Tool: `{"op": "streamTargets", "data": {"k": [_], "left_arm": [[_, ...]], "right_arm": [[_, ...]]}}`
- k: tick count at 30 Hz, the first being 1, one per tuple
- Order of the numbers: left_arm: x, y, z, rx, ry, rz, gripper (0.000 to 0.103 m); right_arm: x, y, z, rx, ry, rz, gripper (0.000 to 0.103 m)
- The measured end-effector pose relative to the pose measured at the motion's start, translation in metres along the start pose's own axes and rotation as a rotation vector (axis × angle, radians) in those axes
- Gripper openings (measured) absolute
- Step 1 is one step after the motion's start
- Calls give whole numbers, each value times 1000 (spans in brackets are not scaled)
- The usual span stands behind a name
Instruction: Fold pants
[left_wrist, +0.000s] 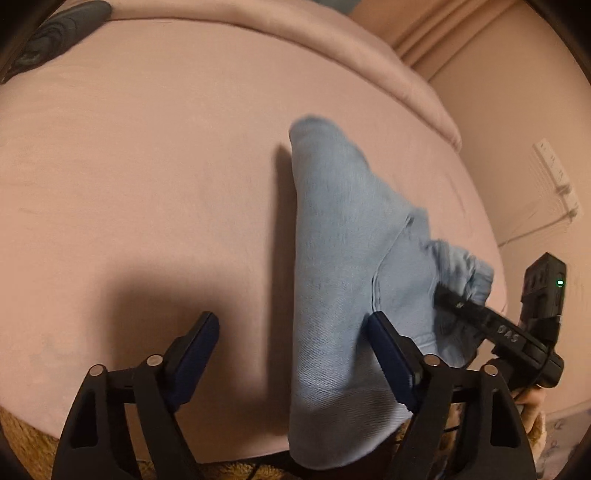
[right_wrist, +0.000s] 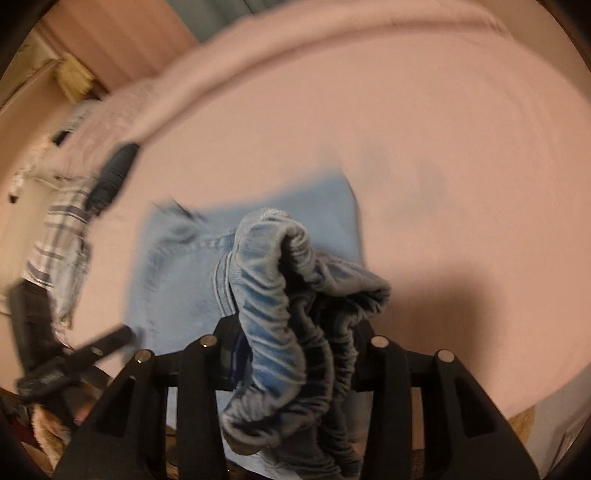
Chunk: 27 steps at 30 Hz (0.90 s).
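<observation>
My right wrist view is smeared by blur, and the bunched elastic waistband (right_wrist: 295, 306) hides the right gripper (right_wrist: 295, 332) fingertips — its fingers pinch that gathered denim. The light blue pants (left_wrist: 332, 240) lie on the pink bed (left_wrist: 147, 184), long axis running from the near edge toward the far side, the narrow end pointing away. Their near end is cut off below my left gripper (left_wrist: 291, 328), whose fingers are spread wide, the right one resting over the cloth.
</observation>
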<state>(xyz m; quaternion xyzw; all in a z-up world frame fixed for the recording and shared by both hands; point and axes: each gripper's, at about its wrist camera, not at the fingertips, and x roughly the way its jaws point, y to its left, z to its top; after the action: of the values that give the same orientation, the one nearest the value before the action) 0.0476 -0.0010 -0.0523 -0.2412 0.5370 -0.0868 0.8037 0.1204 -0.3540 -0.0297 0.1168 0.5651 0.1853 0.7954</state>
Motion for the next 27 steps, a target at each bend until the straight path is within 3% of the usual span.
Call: {"op": "streamTargets", "data": {"k": [6, 10, 12, 16, 17, 21, 27], "left_arm": [[6, -1, 0, 10, 0, 16, 81], [7, -7, 5, 14, -3, 37, 80], [5, -10, 5, 34, -17, 60, 80], [1, -15, 7, 63, -44, 77, 81], [2, -16, 9, 66, -48, 74, 81], [8, -20, 13, 84, -44, 62, 81], [24, -14, 15, 70, 4, 45, 81]], "right_arm": [[0, 1, 4, -5, 10, 15, 44], [-7, 5, 6, -5, 19, -1, 51], [-15, 9, 7, -24, -1, -41, 64], [-36, 7, 7, -67, -50, -79, 80], [-40, 5, 7, -69, -52, -74, 85], [-38, -2, 1, -59, -32, 6, 92], [-10, -9, -14, -22, 55, 63, 92]]}}
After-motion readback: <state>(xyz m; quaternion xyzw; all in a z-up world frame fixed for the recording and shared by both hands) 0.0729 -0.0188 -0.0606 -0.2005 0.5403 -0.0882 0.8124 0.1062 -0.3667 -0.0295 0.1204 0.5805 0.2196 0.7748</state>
